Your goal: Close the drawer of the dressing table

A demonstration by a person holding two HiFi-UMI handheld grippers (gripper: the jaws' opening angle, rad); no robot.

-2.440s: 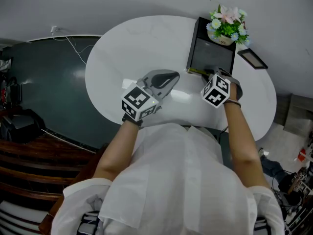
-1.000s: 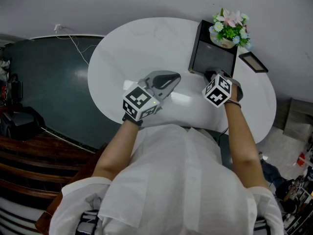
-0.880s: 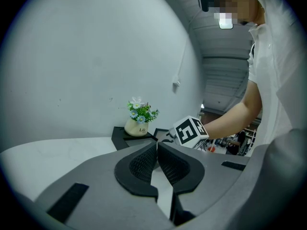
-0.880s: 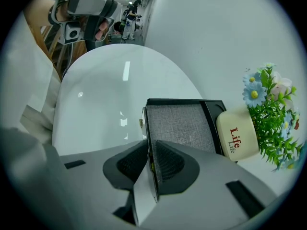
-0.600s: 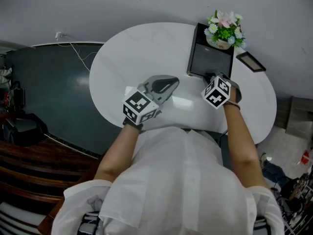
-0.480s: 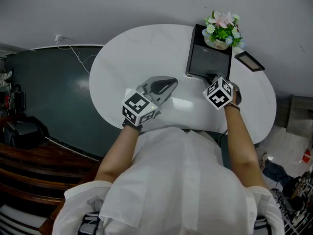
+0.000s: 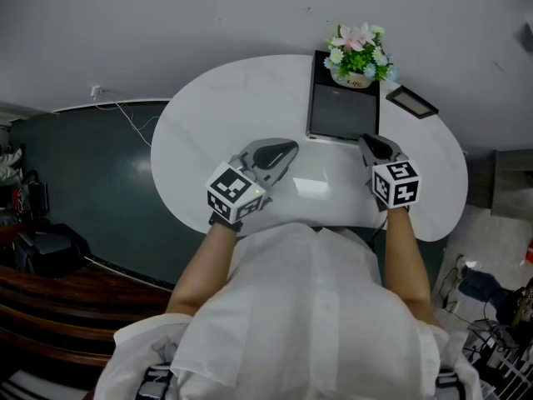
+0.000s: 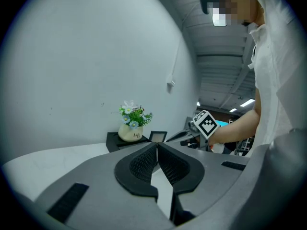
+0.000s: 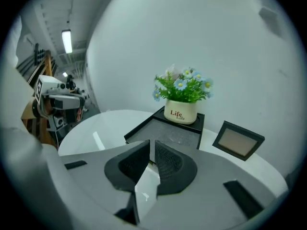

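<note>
A person in a white shirt (image 7: 291, 307) leans over a white oval counter (image 7: 225, 98) with a tool in each hand. The left tool (image 7: 287, 147) hangs low over the near middle of the counter, its jaws clenched tip to tip on nothing. The right tool (image 7: 366, 140) is just above the near right corner of the black drawer unit (image 7: 341, 111). Its jaws have just been closing and are all but clenched, with a thin slit and nothing between them. The drawer unit lies flat on the counter's far right. Whether its drawer is fully in cannot be told. A small pot of flowers (image 7: 354, 52) stands on its far end, and a dark picture frame (image 7: 405, 102) lies just beside it, before a pale wall (image 7: 166, 15).
</note>
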